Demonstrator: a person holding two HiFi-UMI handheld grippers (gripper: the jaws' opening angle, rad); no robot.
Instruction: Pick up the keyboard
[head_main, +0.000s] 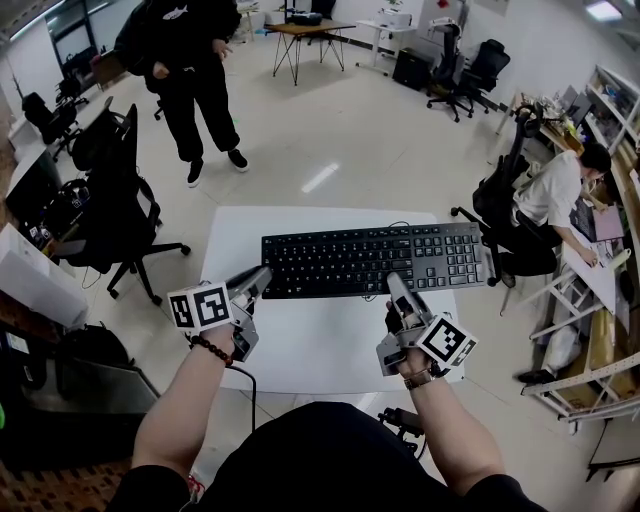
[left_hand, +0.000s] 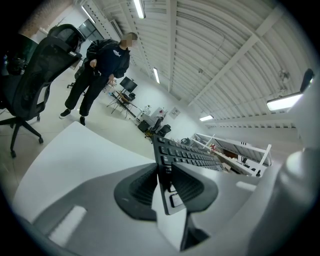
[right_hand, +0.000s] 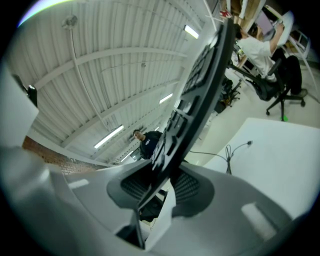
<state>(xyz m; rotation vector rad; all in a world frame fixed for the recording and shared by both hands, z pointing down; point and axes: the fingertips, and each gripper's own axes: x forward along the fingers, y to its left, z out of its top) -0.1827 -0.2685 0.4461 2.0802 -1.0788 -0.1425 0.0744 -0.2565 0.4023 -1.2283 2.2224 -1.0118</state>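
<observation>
Black keyboard (head_main: 375, 260) is pinched at its near edge by left gripper (head_main: 262, 277) and right gripper (head_main: 394, 285); thin bites, so an uneven lift could twist it free.

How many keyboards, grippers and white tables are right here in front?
keyboard: 1
grippers: 2, the left gripper and the right gripper, each clamped on the keyboard's near edge
white table: 1
Total: 4

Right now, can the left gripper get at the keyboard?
Looks like yes: the left gripper is shut on the keyboard at its near left corner, nothing in between. The right gripper grips the near edge too.
</observation>
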